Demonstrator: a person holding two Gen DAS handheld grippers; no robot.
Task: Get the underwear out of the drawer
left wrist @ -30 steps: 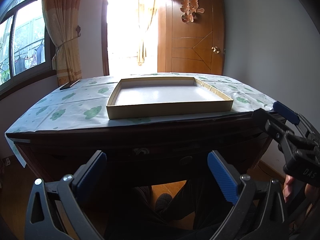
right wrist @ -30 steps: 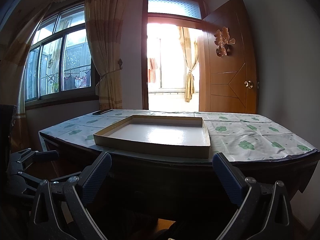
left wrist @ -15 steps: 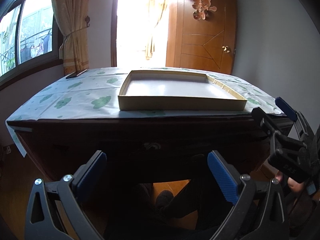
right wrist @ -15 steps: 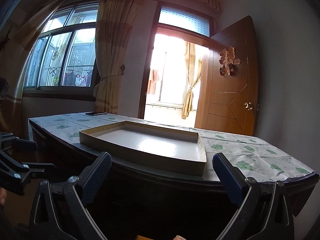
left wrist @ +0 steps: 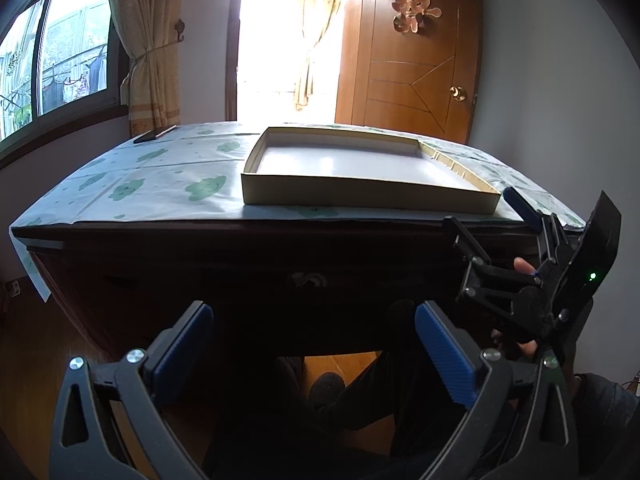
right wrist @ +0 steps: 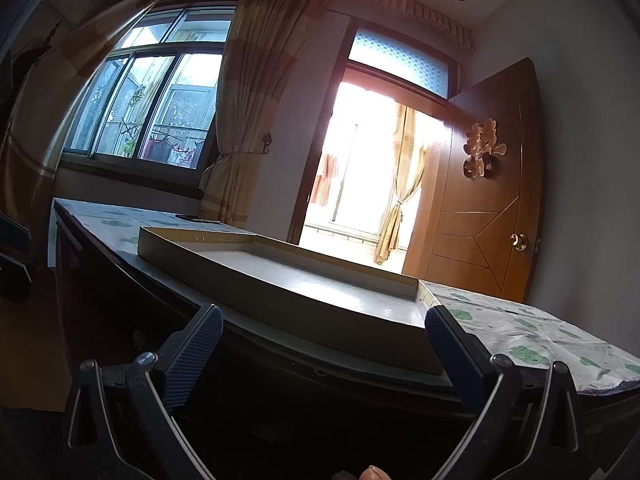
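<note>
Dark wood drawer (left wrist: 308, 280) front, seemingly closed; underwear hidden.

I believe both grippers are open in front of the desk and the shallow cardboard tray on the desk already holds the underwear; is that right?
Not quite: the shallow cardboard tray is empty, its pale bottom bare in the left wrist view. No underwear is visible anywhere. The rest holds: the left gripper and right gripper are both open in front of the desk.

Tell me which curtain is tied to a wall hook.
The wide curtain beside the window: its tieback runs to the wall hook. The narrow curtain hangs beyond the doorway.
</note>
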